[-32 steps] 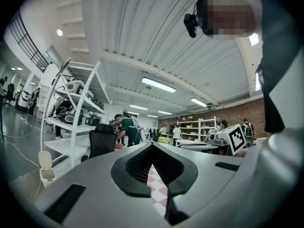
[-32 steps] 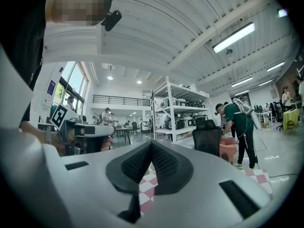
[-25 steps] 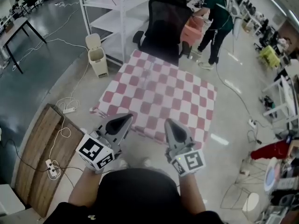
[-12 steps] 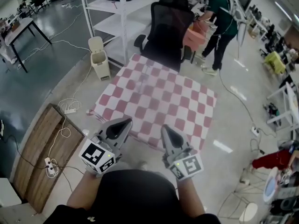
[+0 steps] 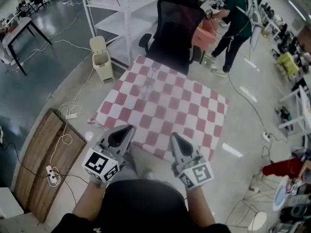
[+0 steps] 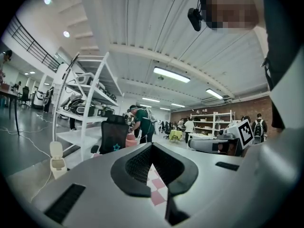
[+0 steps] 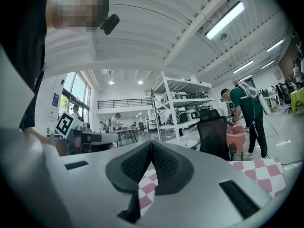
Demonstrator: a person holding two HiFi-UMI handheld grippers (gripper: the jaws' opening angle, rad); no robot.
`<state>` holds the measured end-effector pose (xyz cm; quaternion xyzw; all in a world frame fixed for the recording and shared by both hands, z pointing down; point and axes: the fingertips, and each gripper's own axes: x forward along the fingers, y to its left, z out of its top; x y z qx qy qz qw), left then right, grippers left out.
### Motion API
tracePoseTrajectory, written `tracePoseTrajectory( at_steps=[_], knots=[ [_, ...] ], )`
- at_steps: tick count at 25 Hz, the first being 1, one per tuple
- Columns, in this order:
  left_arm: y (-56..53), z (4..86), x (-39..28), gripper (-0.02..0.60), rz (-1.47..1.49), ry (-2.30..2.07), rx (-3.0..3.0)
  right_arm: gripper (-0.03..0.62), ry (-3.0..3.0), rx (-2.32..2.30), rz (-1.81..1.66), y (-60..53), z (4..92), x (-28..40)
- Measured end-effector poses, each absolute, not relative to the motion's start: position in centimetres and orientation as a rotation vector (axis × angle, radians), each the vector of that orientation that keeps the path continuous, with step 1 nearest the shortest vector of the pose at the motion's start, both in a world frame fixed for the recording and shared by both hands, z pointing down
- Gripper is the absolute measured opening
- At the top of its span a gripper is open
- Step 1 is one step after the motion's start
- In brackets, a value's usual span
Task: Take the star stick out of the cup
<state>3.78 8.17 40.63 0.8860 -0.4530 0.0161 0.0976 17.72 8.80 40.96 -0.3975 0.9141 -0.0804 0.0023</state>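
A faint clear cup [image 5: 149,84] stands toward the far side of the red-and-white checkered table [image 5: 189,113]. In the left gripper view a small blue star [image 6: 116,147] shows in front of the black chair; its stick and the cup are too small to make out. My left gripper [image 5: 128,129] and right gripper [image 5: 175,138] hang side by side at the table's near edge, well short of the cup. Both are shut with nothing between the jaws, as the left gripper view [image 6: 152,146] and right gripper view [image 7: 151,144] confirm.
A black office chair [image 5: 172,28] stands behind the table, with white shelving [image 5: 121,13] and a small bin [image 5: 100,57] at the back left. A person in green [image 5: 235,23] works at the back right. A wooden board [image 5: 43,164] and cables lie on the floor at left.
Both grippers have sunk a little in front of the table's near edge, still shut and side by side. The person in green has shifted at the back.
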Motion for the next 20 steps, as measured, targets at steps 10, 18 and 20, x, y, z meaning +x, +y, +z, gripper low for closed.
tracePoseTrajectory(
  at_steps=[10,18,20],
  knots=[
    [-1.7,42.2,-1.7,0.040,0.027,-1.267,2.622,0.015,2.827,-1.346,-0.294,-0.1,41.8,13.0],
    [-8.9,42.2,-5.9,0.040,0.031,-1.144,2.675,0.016,2.769,-1.482,-0.305,-6.6,42.2,9.2],
    [-10.1,42.4,-6.5,0.040,0.042,-1.098,2.698,0.017,2.749,-1.523,-0.308,-7.9,42.4,8.5]
  ],
)
